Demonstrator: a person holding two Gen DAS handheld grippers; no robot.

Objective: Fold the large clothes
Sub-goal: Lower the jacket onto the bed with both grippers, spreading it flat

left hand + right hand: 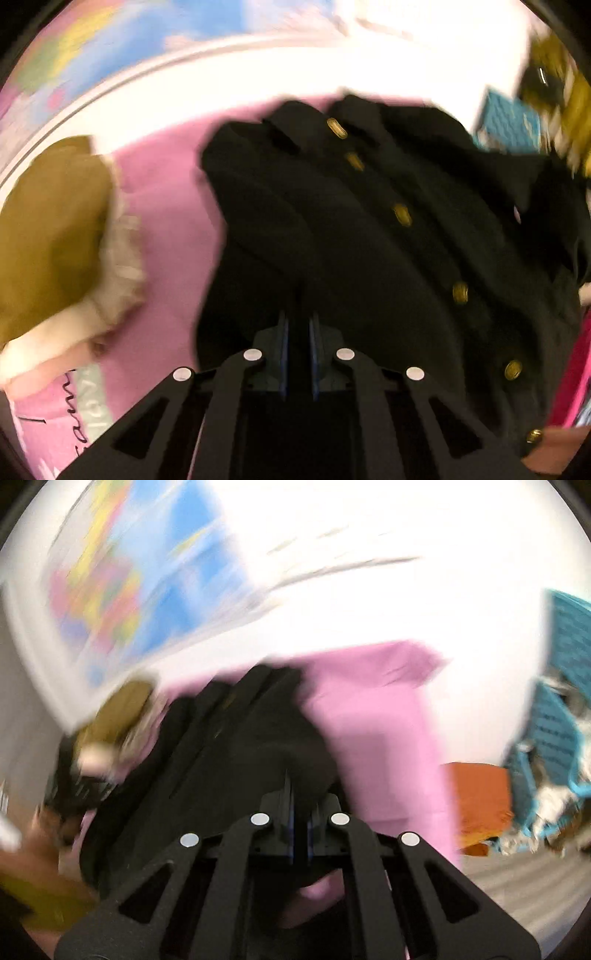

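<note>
Left gripper (298,325): I read its two fingers as drawn close together with black cloth caught between them; it is clamped on the edge of the black coat (369,229).

Right gripper (301,805): fingers nearly together, and I see dark fabric bunched between the tips; it grips the same coat (236,760).

Coat relative to left gripper: the garment spreads ahead of the fingers and off to their right, its near edge at the fingertips. A row of gold buttons (402,215) runs diagonally from far ahead to near right of the gripper.

Coat relative to right gripper: the bulk hangs ahead and to the left of the fingers, folds running away from the tips.

Surface under coat: a pink sheet (166,206) lies beneath and to the left of my left gripper; in the right wrist view it shows ahead and to the right (388,716).

Other items: an olive garment with a pale frilled edge (55,236) sits well left of the left gripper. A teal basket (561,686) stands far right of the right gripper, with an orange cloth (480,797) near it.

Image quality: both views are motion-blurred; I cannot tell fine detail.
</note>
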